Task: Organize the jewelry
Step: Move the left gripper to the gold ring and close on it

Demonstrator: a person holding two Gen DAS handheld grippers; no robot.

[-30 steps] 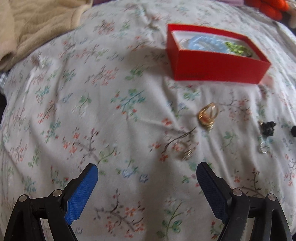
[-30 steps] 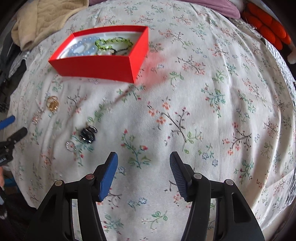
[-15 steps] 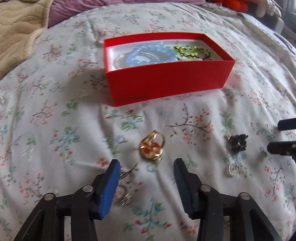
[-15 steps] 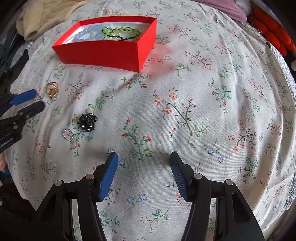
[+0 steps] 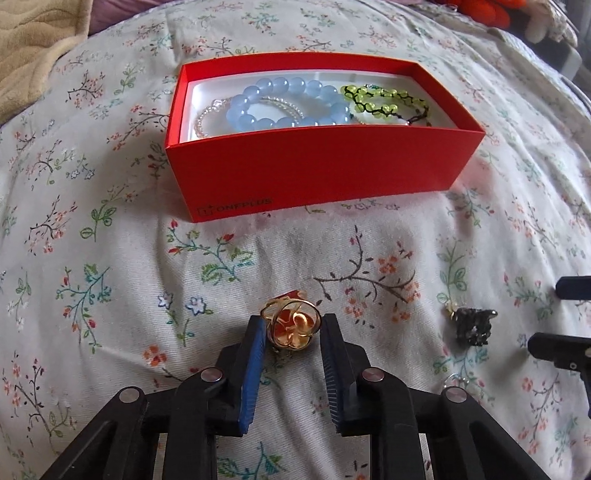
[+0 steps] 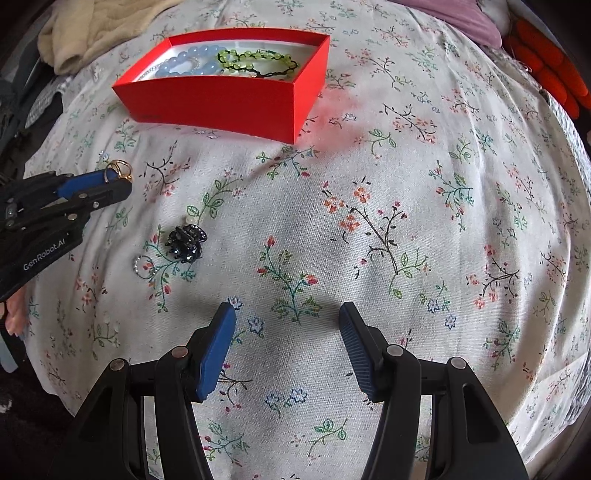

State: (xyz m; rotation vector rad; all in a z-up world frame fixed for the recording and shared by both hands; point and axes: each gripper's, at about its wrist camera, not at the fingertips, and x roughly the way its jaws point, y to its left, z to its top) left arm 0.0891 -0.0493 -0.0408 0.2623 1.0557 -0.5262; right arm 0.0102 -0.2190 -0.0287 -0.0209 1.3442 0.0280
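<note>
A gold ring (image 5: 291,325) lies on the floral bedsheet between the blue pads of my left gripper (image 5: 291,332); the jaws stand narrow around it, and contact is not clear. The ring also shows in the right wrist view (image 6: 119,170). A red box (image 5: 325,173) beyond it holds a blue bead bracelet (image 5: 288,105), a green bead bracelet (image 5: 384,101) and a clear bead strand (image 5: 210,114). A black hair clip (image 6: 186,243) and a small silver ring (image 6: 139,264) lie on the sheet. My right gripper (image 6: 288,332) is open and empty above the sheet.
A beige blanket (image 5: 33,44) lies at the far left. An orange item (image 6: 546,74) and a purple cloth (image 6: 458,18) sit at the far right of the bed. The right gripper's tips show at the edge of the left wrist view (image 5: 561,321).
My left gripper has moved forward onto the gold ring and its jaws have narrowed around it. The right gripper has barely shifted.
</note>
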